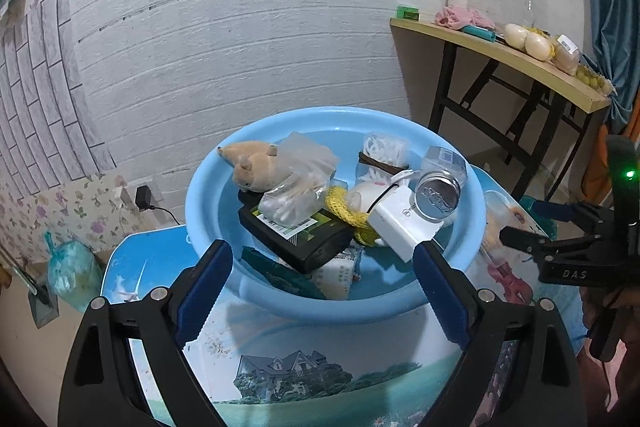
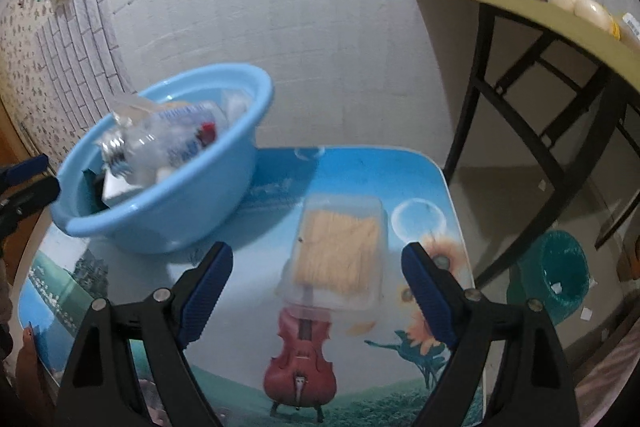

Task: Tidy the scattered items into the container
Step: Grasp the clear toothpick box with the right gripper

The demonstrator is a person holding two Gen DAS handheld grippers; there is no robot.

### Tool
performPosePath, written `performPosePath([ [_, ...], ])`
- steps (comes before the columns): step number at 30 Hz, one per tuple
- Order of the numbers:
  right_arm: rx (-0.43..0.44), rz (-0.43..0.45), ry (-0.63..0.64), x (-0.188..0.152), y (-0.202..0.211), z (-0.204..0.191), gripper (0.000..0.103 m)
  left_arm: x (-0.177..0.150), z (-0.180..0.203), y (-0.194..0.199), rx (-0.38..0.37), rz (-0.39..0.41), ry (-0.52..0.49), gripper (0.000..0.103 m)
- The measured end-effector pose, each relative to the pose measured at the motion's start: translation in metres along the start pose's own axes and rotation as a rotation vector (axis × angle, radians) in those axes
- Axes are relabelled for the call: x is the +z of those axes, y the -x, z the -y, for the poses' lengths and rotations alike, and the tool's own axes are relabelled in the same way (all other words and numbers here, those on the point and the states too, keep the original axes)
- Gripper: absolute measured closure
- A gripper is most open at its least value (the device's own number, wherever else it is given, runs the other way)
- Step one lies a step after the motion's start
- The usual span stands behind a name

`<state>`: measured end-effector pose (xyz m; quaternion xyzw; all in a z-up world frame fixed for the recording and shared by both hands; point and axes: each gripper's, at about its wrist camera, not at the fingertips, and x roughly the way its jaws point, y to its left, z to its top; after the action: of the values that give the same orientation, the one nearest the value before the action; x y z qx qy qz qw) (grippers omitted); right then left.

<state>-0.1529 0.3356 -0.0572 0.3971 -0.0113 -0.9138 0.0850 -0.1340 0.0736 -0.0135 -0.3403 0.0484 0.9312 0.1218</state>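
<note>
The right claw (image 2: pixel 316 271) hangs open over a clear box of what look like toothpicks (image 2: pixel 338 253), apparently the last stray on the tabletop (image 2: pixel 360 167). Next: close on it and carry it left to the full blue basin (image 2: pixel 168 223). The left claw (image 1: pixel 322 265) waits open, empty.

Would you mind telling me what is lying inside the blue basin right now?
The blue basin holds a plush toy, a bag of cotton swabs, a black box, a white charger, a clear bottle and yellow cord. These cover whatever is at the bottom.
</note>
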Motion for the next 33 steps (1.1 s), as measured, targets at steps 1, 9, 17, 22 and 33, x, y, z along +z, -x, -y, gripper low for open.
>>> performPosePath([
  [1,-0.002,-0.005,0.001,-0.001,-0.002,0.001,0.016,0.000,0.001,0.000,0.000,0.000,-0.004,0.011],
  [9,-0.025,-0.050,0.008,-0.006,-0.020,-0.001,0.016,0.002,0.007,-0.002,-0.013,-0.008,-0.019,0.011],
  [17,-0.044,-0.078,0.000,-0.006,-0.038,0.000,0.043,0.002,0.007,0.000,-0.004,-0.012,-0.013,0.011],
  [22,-0.026,-0.079,-0.007,-0.006,-0.033,0.002,0.043,0.001,0.006,0.003,-0.003,-0.008,-0.012,0.011],
  [33,0.043,0.038,-0.010,0.002,0.020,-0.007,0.044,0.000,0.005,0.014,-0.006,0.009,-0.006,0.011],
])
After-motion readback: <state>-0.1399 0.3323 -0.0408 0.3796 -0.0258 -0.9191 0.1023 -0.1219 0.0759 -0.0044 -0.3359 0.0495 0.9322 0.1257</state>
